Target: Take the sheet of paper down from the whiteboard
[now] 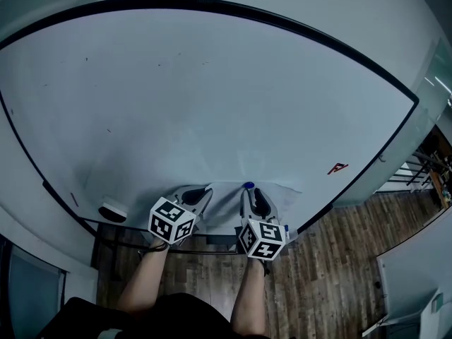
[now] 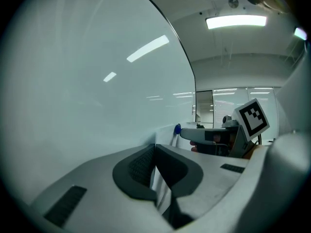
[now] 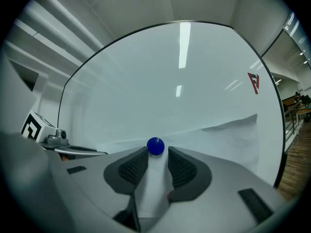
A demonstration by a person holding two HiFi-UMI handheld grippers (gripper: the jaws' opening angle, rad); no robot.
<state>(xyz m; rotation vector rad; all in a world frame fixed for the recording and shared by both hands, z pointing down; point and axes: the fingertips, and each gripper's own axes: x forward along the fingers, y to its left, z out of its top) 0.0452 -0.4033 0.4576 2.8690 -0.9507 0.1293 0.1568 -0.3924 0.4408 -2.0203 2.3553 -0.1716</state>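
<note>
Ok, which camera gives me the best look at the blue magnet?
Right gripper view: the blue magnet sits large and centred at the right gripper's open jaw tips, on the sheet of paper. Head view shows only a tiny dot; left gripper view, a small side-on sliver.

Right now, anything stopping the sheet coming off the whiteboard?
Yes: a blue magnet pins the sheet to the whiteboard, just ahead of the right gripper, whose jaws are open. Nothing visible blocks the way to it. The left gripper pinches the sheet.
</note>
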